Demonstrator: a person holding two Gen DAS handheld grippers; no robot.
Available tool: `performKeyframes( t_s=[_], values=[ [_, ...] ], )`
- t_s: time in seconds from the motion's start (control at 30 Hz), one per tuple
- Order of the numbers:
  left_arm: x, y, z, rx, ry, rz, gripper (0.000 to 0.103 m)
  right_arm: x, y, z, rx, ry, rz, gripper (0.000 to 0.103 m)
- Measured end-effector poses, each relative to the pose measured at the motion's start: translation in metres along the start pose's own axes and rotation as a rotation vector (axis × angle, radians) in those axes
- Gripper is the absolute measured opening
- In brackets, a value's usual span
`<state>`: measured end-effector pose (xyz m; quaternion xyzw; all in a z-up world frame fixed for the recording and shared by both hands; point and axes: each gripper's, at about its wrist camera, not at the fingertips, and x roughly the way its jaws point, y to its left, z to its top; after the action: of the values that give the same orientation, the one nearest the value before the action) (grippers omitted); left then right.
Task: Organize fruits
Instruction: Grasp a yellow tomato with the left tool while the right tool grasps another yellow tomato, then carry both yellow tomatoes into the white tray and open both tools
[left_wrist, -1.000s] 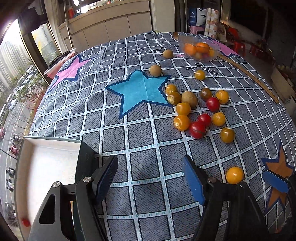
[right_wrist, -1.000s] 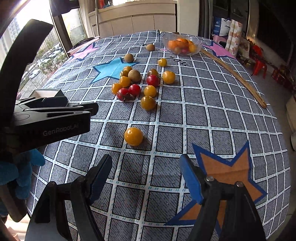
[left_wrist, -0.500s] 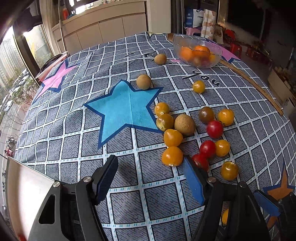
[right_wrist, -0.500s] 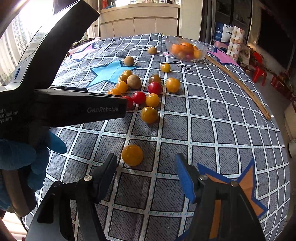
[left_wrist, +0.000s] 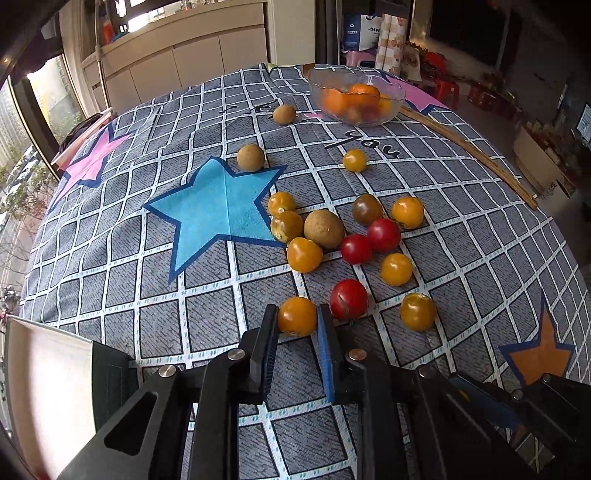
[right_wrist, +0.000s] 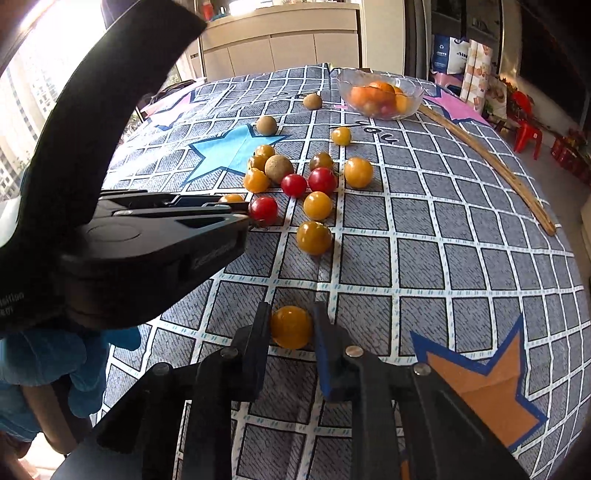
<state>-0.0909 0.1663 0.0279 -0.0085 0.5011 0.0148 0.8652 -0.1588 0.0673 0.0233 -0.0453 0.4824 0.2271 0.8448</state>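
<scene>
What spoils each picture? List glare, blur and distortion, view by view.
Left wrist view: fisheye bends the checked tablecloth grid; red tomato beside the left gripper is slightly smeared. Right wrist view: window glare blows out the upper left; the left gripper's black body hides the table there.

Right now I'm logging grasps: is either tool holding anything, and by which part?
Each grips one yellow-orange tomato across its round sides, on the cloth: left tool on the cluster's nearest tomato, right tool on the lone tomato.
</scene>
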Motion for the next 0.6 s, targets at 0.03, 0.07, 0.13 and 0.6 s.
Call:
performKeyframes(
  t_s=[0.03, 0.07, 0.13, 0.6],
  values=[
    [-0.004, 0.002, -0.004, -0.012, 0.001, -0.01, 0.022, -0.002, -0.002, -0.002, 0.009, 0.003, 0.007, 0.024],
    [-0.007, 0.005, -0.008, -0.024, 0.004, -0.021, 0.022, -0.003, -0.004, -0.004, 0.018, 0.005, 0.015, 0.024],
    [-0.016, 0.009, -0.017, -0.039, 0.004, -0.03, 0.022, -0.007, -0.007, -0.008, 0.039, 0.011, 0.029, 0.024],
    [-0.076, 0.026, -0.081, -0.051, -0.019, -0.02, 0.022, -0.034, -0.011, -0.033, 0.097, 0.02, 0.06, 0.024]
  ],
)
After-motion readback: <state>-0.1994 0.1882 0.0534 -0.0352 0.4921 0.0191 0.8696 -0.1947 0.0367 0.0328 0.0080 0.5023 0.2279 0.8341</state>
